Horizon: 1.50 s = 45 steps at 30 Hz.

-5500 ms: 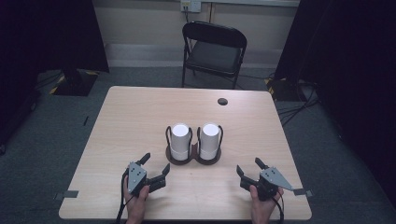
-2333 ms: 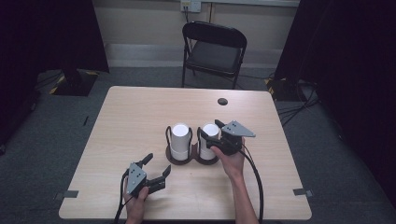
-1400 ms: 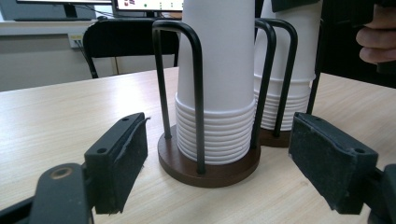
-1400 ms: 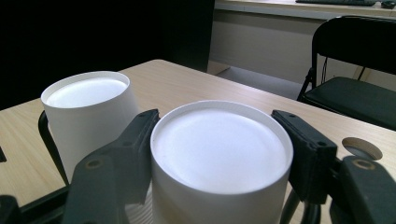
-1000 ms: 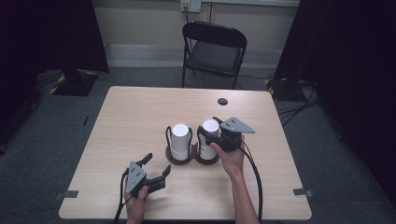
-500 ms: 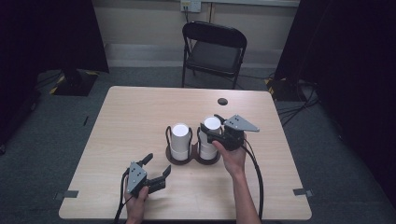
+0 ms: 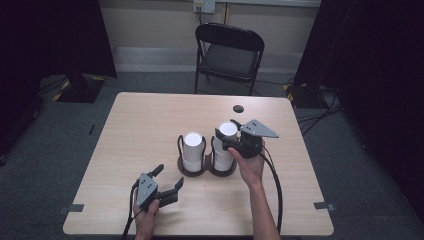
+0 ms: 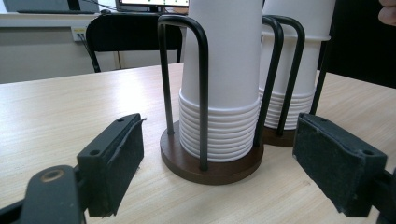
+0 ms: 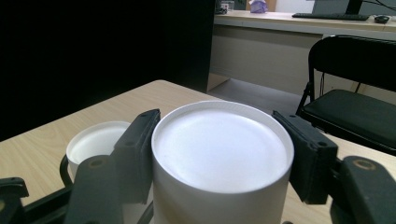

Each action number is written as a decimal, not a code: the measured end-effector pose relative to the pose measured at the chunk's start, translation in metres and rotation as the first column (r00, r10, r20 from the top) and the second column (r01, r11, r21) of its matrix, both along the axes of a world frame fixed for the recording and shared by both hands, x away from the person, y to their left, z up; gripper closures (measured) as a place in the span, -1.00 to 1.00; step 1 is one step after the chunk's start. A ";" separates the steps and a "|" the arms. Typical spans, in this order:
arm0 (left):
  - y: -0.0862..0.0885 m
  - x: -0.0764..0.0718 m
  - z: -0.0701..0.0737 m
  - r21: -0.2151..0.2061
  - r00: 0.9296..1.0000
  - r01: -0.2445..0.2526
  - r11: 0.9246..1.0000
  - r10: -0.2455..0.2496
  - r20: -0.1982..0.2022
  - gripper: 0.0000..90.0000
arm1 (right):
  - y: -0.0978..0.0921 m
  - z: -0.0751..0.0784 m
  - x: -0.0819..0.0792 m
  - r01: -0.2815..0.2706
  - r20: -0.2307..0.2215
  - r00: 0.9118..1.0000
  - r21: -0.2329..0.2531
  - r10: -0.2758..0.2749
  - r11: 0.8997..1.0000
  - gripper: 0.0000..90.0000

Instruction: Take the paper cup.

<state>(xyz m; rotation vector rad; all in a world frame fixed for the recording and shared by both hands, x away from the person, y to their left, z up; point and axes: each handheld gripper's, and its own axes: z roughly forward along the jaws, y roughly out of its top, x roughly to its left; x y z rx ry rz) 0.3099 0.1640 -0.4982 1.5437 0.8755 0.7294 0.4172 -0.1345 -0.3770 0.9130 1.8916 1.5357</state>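
— Where is the cup?
— Top of the right stack, in the holder. My right gripper has its jaws clamped on both sides of it, just below its upturned base.
— Its axis?
— Upright, so it should pull straight up.
— And the left gripper?
— It gapes idle, nearer me, facing the left stack.

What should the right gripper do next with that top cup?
Probably lift straight up. The right gripper has a jaw on each side of the top white cup of the right stack, which sits inside the black wire holder; pulling sideways would likely catch the wires. The left gripper waits open nearby.
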 end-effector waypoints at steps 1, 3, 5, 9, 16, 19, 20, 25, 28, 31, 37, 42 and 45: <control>0.000 0.000 0.000 0.001 1.000 -0.001 1.000 0.001 0.001 -0.64 | 0.000 0.001 0.000 -0.001 0.007 1.000 0.005 0.001 1.000 -0.23; 0.000 0.000 0.000 0.002 1.000 -0.001 1.000 0.001 0.002 -0.64 | -0.002 0.005 -0.001 0.010 0.017 1.000 0.013 -0.011 1.000 -0.23; 0.000 -0.001 0.000 -0.001 1.000 -0.006 1.000 0.007 0.004 -0.64 | -0.003 0.007 -0.002 0.012 0.020 1.000 0.019 -0.012 1.000 -0.22; 0.000 -0.001 0.000 -0.003 1.000 -0.006 1.000 0.006 0.005 -0.64 | -0.004 0.010 -0.002 0.008 0.021 1.000 0.031 -0.009 0.999 -0.22; 0.002 -0.002 -0.001 -0.021 1.000 0.009 1.000 -0.009 0.016 -0.64 | -0.003 0.017 -0.002 -0.008 0.032 0.999 0.035 0.006 0.999 -0.22; 0.003 -0.002 -0.001 -0.029 1.000 0.009 1.000 -0.009 0.017 -0.64 | -0.005 0.020 -0.002 -0.013 0.035 0.999 0.052 0.011 0.999 -0.22; 0.003 -0.002 -0.001 -0.030 1.000 0.008 1.000 -0.008 0.017 -0.64 | -0.006 0.022 -0.003 -0.009 0.044 0.999 0.058 0.007 0.998 -0.22; 0.001 -0.002 0.000 -0.006 1.000 0.015 1.000 -0.015 0.017 -0.63 | -0.011 0.024 -0.007 0.006 0.044 0.999 0.075 -0.009 0.997 -0.22; 0.001 -0.001 0.000 -0.011 1.000 0.014 1.000 -0.014 0.008 -0.63 | -0.013 0.026 -0.010 0.005 0.042 0.999 0.084 -0.009 0.996 -0.22; 0.001 -0.001 0.000 -0.009 1.000 0.011 1.000 -0.011 0.004 -0.63 | -0.019 0.028 -0.014 -0.001 0.039 0.999 0.104 -0.004 0.995 -0.22; -0.002 -0.001 0.000 -0.033 0.999 0.036 0.999 -0.036 -0.011 -0.63 | -0.029 0.027 -0.022 0.021 0.008 1.000 0.142 -0.022 0.990 -0.22; -0.011 -0.001 0.005 -0.031 0.998 0.051 0.998 -0.052 -0.019 -0.61 | -0.033 0.026 -0.031 0.020 0.010 1.000 0.136 -0.022 0.990 -0.22; -0.014 -0.001 0.009 -0.032 0.997 0.069 0.997 -0.069 -0.021 -0.54 | -0.036 0.025 -0.037 0.012 -0.004 1.000 0.161 -0.011 0.987 -0.22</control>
